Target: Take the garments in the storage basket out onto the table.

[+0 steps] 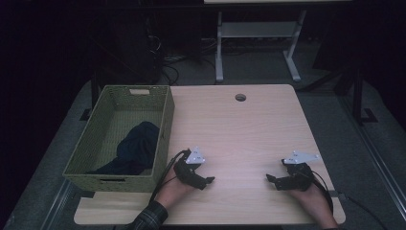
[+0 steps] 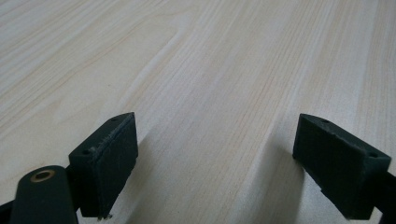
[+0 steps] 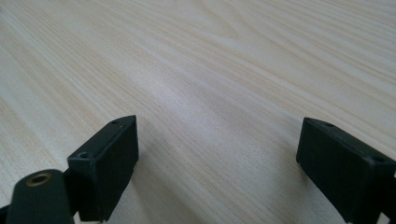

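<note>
Both grippers are rested low on the table (image 1: 249, 120) near its front edge, left gripper (image 1: 209, 181) & right gripper (image 1: 269, 178) tipped toward each other, jaws spread wide w/ nothing between. Dark cloth (image 1: 135, 146) is bunched inside the woven basket (image 1: 163, 103) at the left, towards its near right part. Its long axis runs approx. near-left to far-right, the bulkier end pointing away. Judged best: the raised fold should be approached from above by the left gripper, clear of the basket wall

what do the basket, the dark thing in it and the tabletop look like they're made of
Basket: woven fibre or wicker, matte green, going by its fine weave. Dark bundle: soft navy cloth, judging by its slumped folds. Tabletop: pale wood or wood-look laminate, smooth, with straight grain lines plain in both gripper views.
</note>
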`<action>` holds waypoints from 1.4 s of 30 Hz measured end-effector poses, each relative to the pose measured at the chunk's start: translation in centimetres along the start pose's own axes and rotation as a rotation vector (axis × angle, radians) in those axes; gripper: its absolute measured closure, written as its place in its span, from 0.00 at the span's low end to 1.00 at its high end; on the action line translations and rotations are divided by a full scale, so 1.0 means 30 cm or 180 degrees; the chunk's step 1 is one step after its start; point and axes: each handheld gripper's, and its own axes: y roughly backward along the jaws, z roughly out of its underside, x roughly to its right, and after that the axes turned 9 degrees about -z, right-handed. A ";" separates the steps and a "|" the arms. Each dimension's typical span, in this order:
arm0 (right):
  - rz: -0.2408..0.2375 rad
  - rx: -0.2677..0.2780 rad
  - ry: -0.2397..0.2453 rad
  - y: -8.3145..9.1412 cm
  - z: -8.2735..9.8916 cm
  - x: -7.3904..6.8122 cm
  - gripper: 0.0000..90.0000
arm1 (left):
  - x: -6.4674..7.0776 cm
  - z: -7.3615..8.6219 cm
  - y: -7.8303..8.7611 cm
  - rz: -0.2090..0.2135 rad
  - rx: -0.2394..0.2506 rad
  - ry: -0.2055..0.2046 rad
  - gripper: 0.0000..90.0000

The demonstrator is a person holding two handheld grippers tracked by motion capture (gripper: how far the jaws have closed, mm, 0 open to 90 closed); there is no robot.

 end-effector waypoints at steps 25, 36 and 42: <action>0.0016 0.0001 -0.0036 0.000 0.000 -0.004 0.14 | -0.001 -0.031 0.000 -0.0081 -0.0242 0.0029 0.15; 0.0016 0.0001 -0.0036 0.000 0.000 -0.004 0.14 | -0.012 -0.050 0.020 -0.0065 -0.0264 0.0065 0.15; 0.0016 0.0000 -0.0037 0.000 0.000 -0.004 0.14 | -0.013 -0.062 0.029 -0.0061 -0.0300 0.0054 0.15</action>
